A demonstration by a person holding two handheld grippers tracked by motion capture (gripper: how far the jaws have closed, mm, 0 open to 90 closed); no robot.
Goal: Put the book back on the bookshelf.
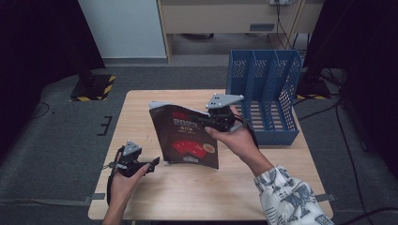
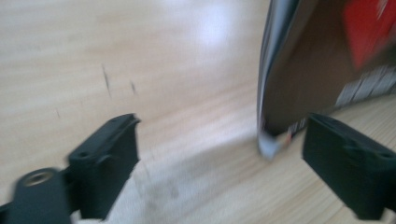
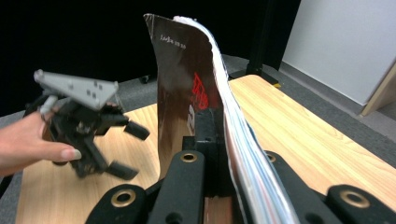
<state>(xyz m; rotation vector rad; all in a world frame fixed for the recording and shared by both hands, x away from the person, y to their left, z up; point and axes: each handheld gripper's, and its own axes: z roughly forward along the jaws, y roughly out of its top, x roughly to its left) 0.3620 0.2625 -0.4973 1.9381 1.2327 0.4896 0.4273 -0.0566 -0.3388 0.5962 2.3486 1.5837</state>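
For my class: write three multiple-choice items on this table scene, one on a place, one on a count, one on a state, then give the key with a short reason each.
1. Where does the blue file rack stand on the table?
A. far right corner
B. near left corner
C. centre

2. How many slots has the rack?
A. one
B. three
C. six

3. How is the dark book held?
A. lying flat, untouched
B. clamped in the left gripper
C. clamped upright in the right gripper

Key: A, the rack sits at the far right; B, two dividers make three slots; C, the right jaws pinch the book's edge while the left jaws stand open beside it.
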